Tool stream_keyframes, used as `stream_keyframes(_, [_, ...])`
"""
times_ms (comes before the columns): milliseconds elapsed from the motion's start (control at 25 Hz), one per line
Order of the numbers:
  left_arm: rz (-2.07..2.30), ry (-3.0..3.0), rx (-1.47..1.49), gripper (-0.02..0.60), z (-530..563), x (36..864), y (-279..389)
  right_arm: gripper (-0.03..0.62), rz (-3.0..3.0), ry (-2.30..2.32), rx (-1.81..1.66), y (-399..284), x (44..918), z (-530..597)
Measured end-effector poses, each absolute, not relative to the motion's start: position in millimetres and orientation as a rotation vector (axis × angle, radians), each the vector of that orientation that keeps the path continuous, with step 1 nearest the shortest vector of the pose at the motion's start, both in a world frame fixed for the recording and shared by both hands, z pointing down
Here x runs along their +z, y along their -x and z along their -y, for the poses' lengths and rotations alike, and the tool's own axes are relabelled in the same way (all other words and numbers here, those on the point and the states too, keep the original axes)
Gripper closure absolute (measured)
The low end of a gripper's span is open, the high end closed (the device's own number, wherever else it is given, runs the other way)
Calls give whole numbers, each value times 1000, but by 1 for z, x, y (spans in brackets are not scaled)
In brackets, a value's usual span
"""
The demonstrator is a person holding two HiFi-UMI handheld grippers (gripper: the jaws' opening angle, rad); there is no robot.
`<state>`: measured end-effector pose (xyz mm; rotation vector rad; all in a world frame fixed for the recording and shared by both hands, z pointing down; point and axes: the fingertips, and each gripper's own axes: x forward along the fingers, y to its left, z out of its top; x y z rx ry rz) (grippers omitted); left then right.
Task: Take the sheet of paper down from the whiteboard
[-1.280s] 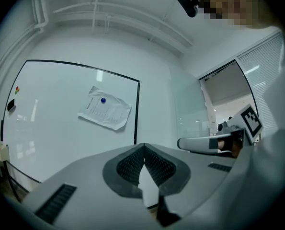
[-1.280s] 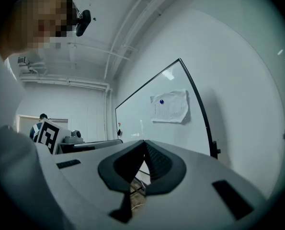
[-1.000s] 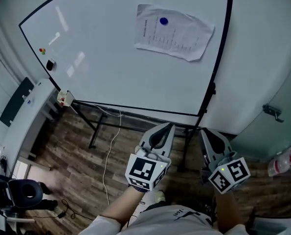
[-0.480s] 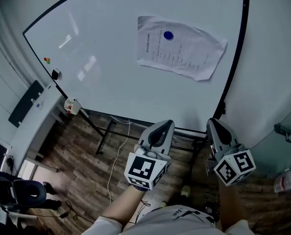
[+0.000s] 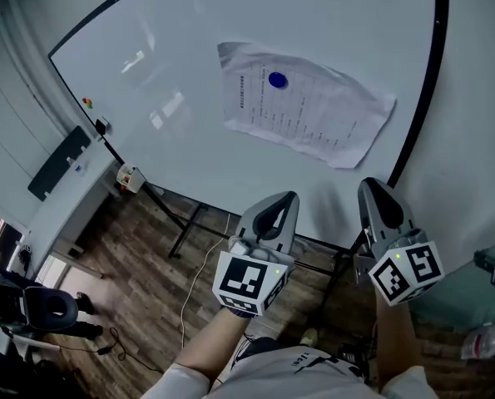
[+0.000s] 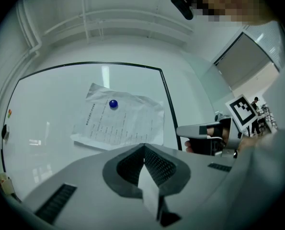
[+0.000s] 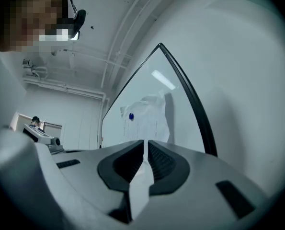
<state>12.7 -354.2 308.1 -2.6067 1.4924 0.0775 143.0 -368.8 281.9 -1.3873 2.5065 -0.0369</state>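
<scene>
A crumpled printed sheet of paper [image 5: 305, 113] hangs on the whiteboard [image 5: 180, 65], pinned near its top by a round blue magnet [image 5: 277, 80]. Both grippers are raised in front of the board, below the sheet and apart from it. My left gripper [image 5: 285, 199] is shut and holds nothing; it points at the sheet's lower edge. My right gripper [image 5: 372, 186] is beside it, near the board's black right frame, jaws together and empty. The left gripper view shows the paper [image 6: 120, 121] and magnet [image 6: 113, 104] ahead of its tips [image 6: 144, 147]. In the right gripper view the paper [image 7: 149, 115] lies beyond its tips [image 7: 145, 143].
The board stands on a black frame with legs [image 5: 185, 231] over a wood floor, where a white cable [image 5: 195, 264] trails. Small coloured magnets [image 5: 87, 102] and an eraser [image 5: 102, 125] sit at the board's left edge. A desk [image 5: 64, 198] and a chair [image 5: 43, 310] are at the left.
Both grippers have risen and moved closer to the whiteboard, staying shut. The sheet now appears larger and nearer above their tips.
</scene>
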Motion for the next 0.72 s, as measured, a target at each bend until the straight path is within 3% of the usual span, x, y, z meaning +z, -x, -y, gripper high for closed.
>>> stream_keyframes(240, [-1506,2477,102,569,388,268,-10,525,-2444,1435,105,-157,246,393])
stream_keyframes(560, [-1519,2305,187,566,427,205,9,502,-2362,1536,230,-166,213,405])
stream_keyframes(720, [-1516,2261,196,463,444,187,10,498,-2328,1581,272,-172,205,410])
